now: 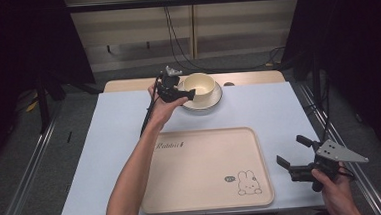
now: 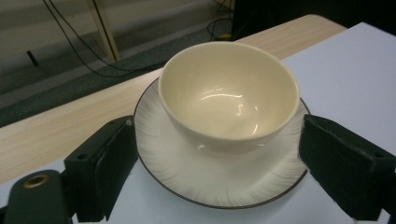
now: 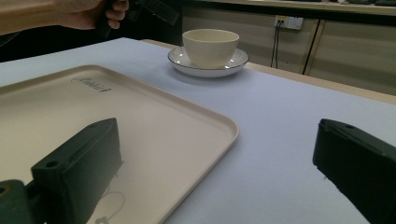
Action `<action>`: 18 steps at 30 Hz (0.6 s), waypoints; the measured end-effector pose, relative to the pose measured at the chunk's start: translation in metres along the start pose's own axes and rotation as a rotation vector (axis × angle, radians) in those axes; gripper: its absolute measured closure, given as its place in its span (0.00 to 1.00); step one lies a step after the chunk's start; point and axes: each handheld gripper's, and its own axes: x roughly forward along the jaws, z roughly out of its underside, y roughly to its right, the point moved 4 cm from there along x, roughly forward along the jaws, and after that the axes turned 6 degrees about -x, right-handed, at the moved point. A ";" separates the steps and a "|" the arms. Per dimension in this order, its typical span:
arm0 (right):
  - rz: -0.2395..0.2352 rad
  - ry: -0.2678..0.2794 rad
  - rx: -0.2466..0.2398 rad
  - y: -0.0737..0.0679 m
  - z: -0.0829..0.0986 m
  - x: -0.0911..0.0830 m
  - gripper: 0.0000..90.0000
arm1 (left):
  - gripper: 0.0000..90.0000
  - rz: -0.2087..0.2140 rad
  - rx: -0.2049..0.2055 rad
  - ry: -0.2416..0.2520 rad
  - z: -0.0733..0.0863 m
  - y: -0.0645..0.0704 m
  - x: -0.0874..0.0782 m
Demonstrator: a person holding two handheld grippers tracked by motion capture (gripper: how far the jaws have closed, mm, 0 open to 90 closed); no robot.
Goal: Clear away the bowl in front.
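- Bowl (image 2: 229, 93): cream, round, upright, mouth facing up. No long axis; the shape is symmetrical about its vertical centre line. Interior is empty, with glossy reflections on the inner wall.
- The bowl stands centred on the saucer (image 2: 159, 154), a pale plate with a dark rim line and fine radial ribbing. Both sit at the far edge of the table (image 1: 274, 112), straddling the border between the pale blue surface and the wooden strip behind it.
- Left gripper (image 1: 184, 94): held at the near-left side of the saucer. Jaws spread wide; in the left gripper view they flank the saucer, one on each side. Contact between the jaws and the saucer rim cannot be determined.
- Tray (image 1: 203, 187): cream, rectangular, rounded corners, raised lip. Long axis runs left to right across the table. It is empty; it carries a printed word near the far-left corner and a rabbit drawing near the right front corner. It lies well apart from the saucer, on the near half of the table.
- Right gripper (image 1: 288, 158): held just beside the tray's right edge, near the table's right front corner. Jaws spread, holding nothing.
- The printed word is too small to read with certainty. The saucer's far side is hidden behind the bowl in the right gripper view.
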 end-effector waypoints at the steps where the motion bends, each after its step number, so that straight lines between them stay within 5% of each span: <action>1: -0.003 0.000 0.001 0.000 0.000 0.000 0.01 | 0.16 0.001 0.014 -0.003 -0.001 -0.002 0.004; 7: -0.007 -0.002 -0.001 0.000 0.000 0.000 0.01 | 0.20 -0.003 -0.039 -0.034 -0.005 -0.009 0.021; 8: -0.008 -0.004 -0.002 0.000 0.001 0.000 0.01 | 0.21 -0.004 -0.087 -0.028 -0.008 -0.010 0.028; 18: -0.007 -0.001 -0.004 0.000 0.001 0.000 0.01 | 0.29 -0.026 -0.075 -0.117 -0.006 -0.015 0.047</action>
